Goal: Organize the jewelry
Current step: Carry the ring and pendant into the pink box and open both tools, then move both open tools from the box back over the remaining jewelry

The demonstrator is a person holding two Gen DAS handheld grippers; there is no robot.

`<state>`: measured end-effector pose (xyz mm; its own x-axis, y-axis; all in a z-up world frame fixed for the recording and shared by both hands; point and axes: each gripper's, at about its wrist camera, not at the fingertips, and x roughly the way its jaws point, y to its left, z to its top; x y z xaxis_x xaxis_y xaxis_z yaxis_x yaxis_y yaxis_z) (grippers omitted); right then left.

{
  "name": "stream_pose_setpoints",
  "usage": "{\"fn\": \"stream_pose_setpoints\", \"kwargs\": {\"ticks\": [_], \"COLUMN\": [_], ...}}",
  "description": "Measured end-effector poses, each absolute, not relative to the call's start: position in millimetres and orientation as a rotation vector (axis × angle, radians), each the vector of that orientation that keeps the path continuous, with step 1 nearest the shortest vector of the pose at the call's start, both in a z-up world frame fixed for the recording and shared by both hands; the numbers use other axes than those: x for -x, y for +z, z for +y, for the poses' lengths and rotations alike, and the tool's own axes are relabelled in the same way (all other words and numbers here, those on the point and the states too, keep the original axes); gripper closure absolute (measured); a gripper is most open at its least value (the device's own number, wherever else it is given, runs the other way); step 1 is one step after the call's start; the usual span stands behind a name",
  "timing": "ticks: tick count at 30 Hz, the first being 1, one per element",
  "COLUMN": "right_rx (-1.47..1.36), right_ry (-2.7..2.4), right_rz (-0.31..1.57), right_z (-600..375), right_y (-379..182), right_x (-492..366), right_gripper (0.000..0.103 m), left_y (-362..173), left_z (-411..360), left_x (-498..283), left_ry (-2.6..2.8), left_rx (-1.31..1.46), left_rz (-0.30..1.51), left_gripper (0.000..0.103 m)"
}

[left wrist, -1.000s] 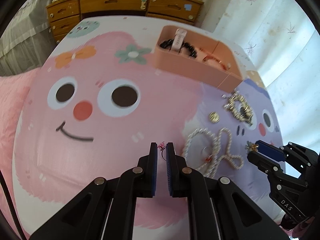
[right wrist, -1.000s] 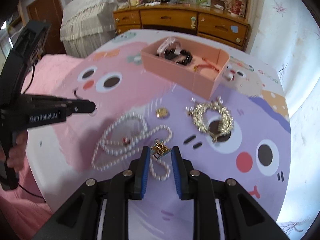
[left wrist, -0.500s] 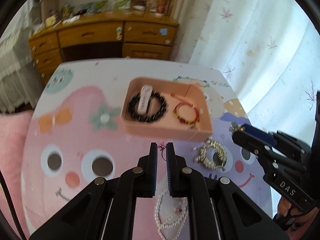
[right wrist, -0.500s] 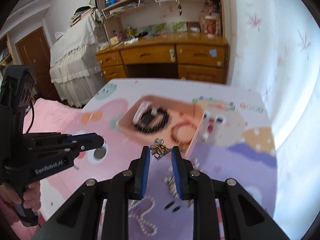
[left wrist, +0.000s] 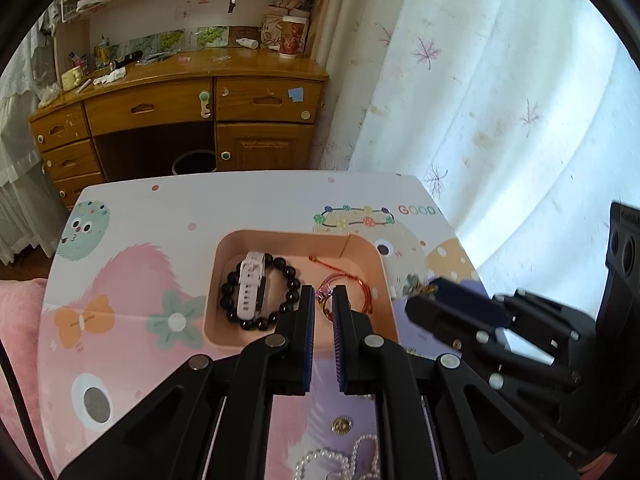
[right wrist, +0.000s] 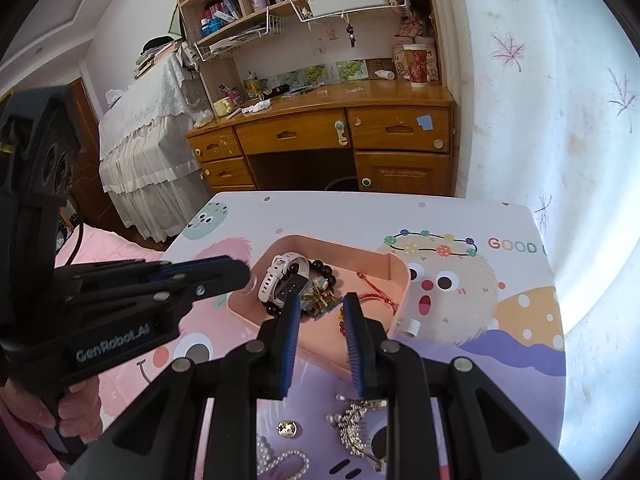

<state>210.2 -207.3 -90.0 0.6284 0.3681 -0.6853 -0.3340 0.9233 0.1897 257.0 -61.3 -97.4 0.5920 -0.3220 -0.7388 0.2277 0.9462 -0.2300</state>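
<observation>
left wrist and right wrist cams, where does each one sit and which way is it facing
Left wrist: sits on the left gripper, looking along its fingers down into the pink tray; a small pink ring is pinched between its fingers, and the right gripper shows at right.
Right wrist: sits on the right gripper, facing the same tray with a gold bow brooch between its fingers; the left gripper and the person's left hand show at left.
Shared: tray, white watch, black bead bracelet, wooden desk.

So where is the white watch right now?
The white watch lies in the left part of the pink tray, across the black bead bracelet. In the right wrist view it sits just beyond the jaws, left of the red string bracelet.
</observation>
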Motion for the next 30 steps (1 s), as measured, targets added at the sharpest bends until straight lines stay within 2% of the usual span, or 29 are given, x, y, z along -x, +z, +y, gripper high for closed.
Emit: {"fn": "stream_pose_setpoints", "kwargs": {"ticks": [4,6,7,8,22,30], "right_rx": [-0.060,-0.093,-0.116,-0.131,-0.128,-0.195], "right_ry": [0.409,0.416,0.407,0.393,0.373,0.352], "right_rz": [0.799,0.812,0.840,0.862,0.875,0.948], "right_z": [-208,-210,-213,-215,-230,-246], "right_y": [-95,-99,-103,-106,-107,-117], "right_x": [-217,-221,-225,-227,-216,-200], "right_gripper": [0.081,0.077,0.073,0.067,0.066,0.066], "left_y": [-101,-104,-106,-107,-108,-113], "left_z": [-61,-60,-59,-58,-52,-54], "left_x": [-269,-274,-277,-278,-261,-235], "left_ry": [-0.314,-0.310,-0.305,-0.303,-0.276,-0.273], "left_rx": [0.128,0.146,0.159,0.168,0.150,0.147], "left_rz": [0.895,0.913,0.929,0.933,0.952,0.989], "left_gripper": [0.096,0.085,0.069,0.064,0.064,0.064]}}
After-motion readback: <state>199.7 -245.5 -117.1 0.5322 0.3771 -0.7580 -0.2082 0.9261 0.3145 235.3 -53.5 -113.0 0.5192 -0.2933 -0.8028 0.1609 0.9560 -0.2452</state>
